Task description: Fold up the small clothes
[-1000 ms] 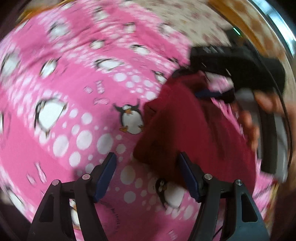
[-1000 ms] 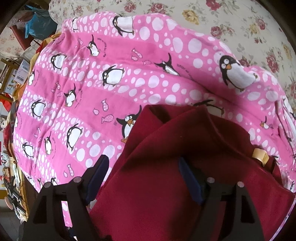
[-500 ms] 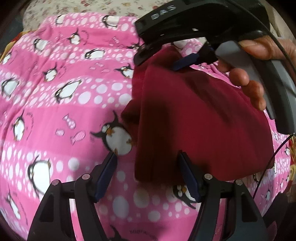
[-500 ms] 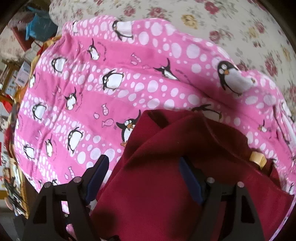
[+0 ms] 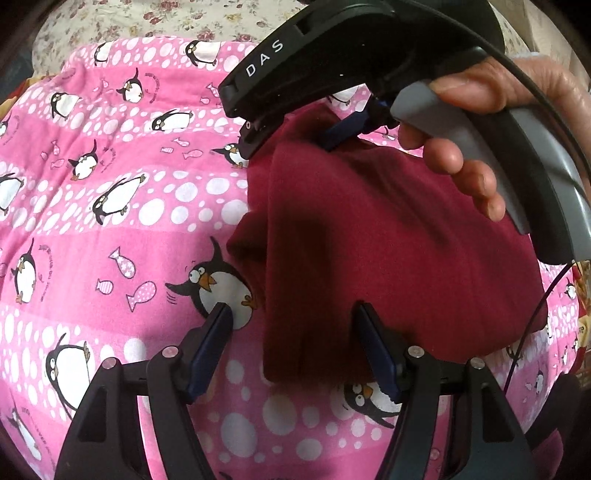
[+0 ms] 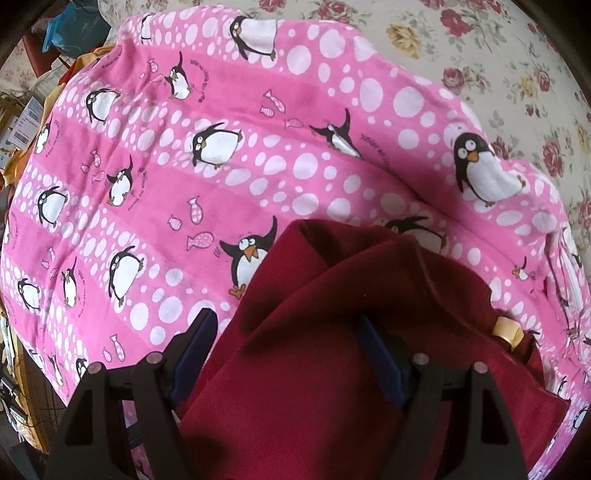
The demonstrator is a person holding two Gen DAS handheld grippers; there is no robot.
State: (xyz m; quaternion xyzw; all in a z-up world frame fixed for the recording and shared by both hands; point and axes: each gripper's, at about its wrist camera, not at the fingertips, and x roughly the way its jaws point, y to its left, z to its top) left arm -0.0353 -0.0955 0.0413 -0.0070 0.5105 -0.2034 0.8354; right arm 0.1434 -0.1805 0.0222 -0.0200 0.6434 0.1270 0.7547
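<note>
A dark red garment (image 5: pixel 388 254) lies folded over on a pink penguin-print blanket (image 5: pixel 110 221). My left gripper (image 5: pixel 291 332) is open, its fingers straddling the garment's near left edge just above the cloth. My right gripper shows in the left wrist view (image 5: pixel 343 133) at the garment's far edge, held by a hand. In the right wrist view the right gripper (image 6: pixel 284 343) is open with the red garment (image 6: pixel 332 332) draped between and over its fingers. A tan tag (image 6: pixel 508 330) shows at the garment's right side.
The pink blanket (image 6: pixel 221 166) covers a floral bedsheet (image 6: pixel 480 55) that shows beyond its far edge. Clutter, boxes and a blue bag (image 6: pixel 70 22) sit off the blanket's left side. A black cable (image 5: pixel 532 321) hangs from the right gripper.
The left gripper has pulled back and tilted so the whole garment and the right gripper come into view. The right gripper has barely moved; the garment stays over its fingers.
</note>
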